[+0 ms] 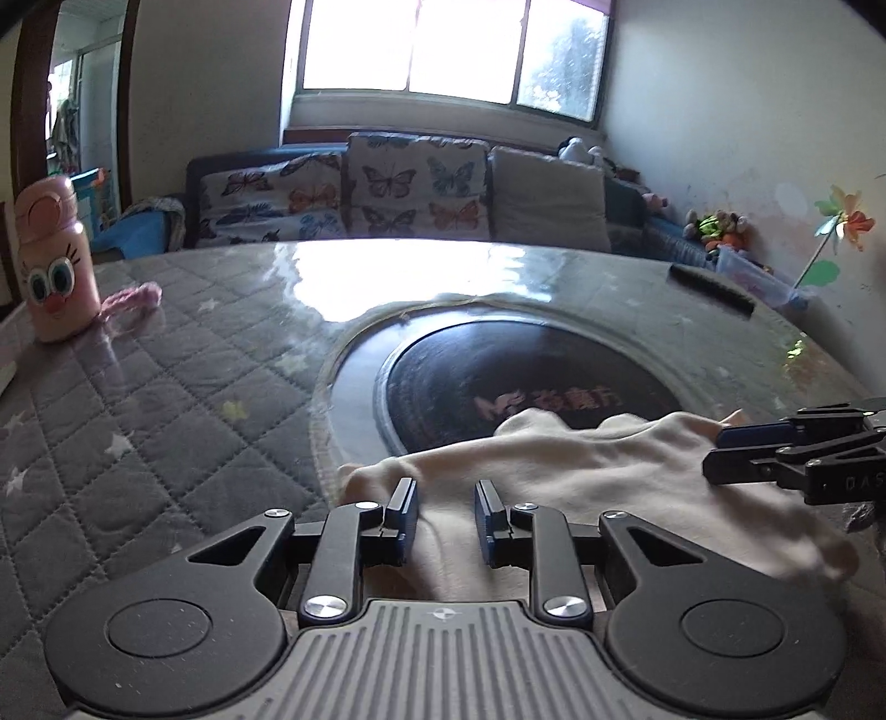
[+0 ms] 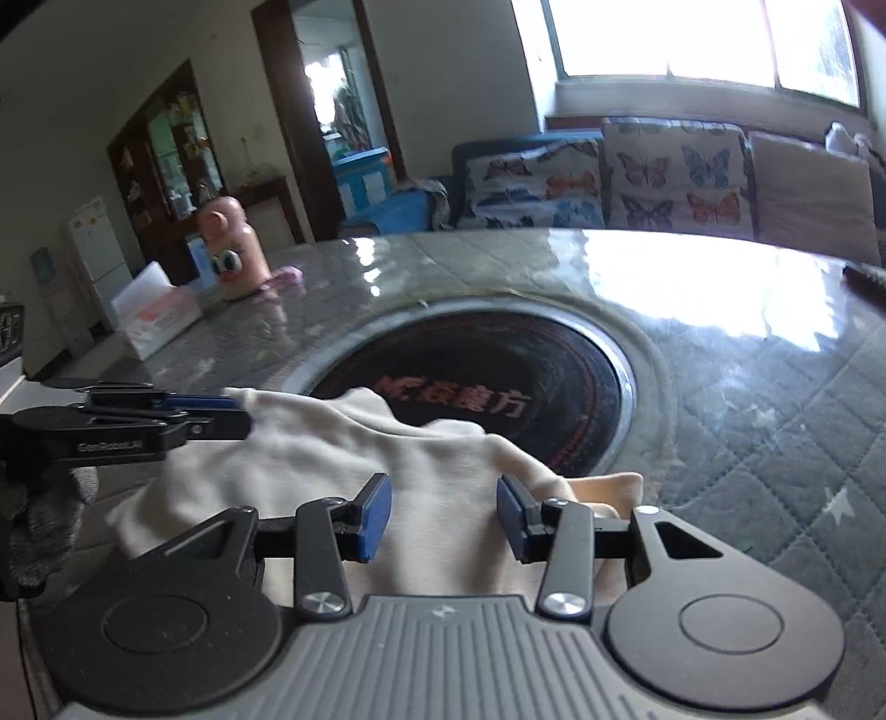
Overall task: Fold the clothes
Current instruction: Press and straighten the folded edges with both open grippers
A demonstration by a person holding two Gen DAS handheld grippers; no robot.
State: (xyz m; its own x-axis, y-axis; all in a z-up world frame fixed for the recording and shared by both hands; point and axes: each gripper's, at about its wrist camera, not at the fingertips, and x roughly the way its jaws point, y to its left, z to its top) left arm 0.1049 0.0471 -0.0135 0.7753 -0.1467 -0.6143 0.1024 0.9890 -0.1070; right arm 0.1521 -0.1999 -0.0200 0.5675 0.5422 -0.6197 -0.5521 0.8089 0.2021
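A cream-coloured soft fabric garment is lying bunched on the near side of a round table, which is wearing a grey quilted star-print cloth under a glossy clear cover, and the garment's far edge is overlapping the dark circular inset plate with reddish lettering at the table's middle. The left gripper is hovering low over the garment at six o'clock in its own view, its blue-padded fingers standing spread with cloth showing between them and nothing pinched. The right gripper is sitting likewise over the garment, fingers spread apart; in the left view it is reaching in from three o'clock. Whether either one is touching the cloth, I cannot tell. A pink cartoon-faced plastic bottle is standing at ten o'clock on the table, just beside a small pink knitted piece. Beyond the table a sofa with butterfly-print cushions is sitting under a bright window, with a paper pinwheel at two o'clock against the wall. Window glare is shining on the cover.
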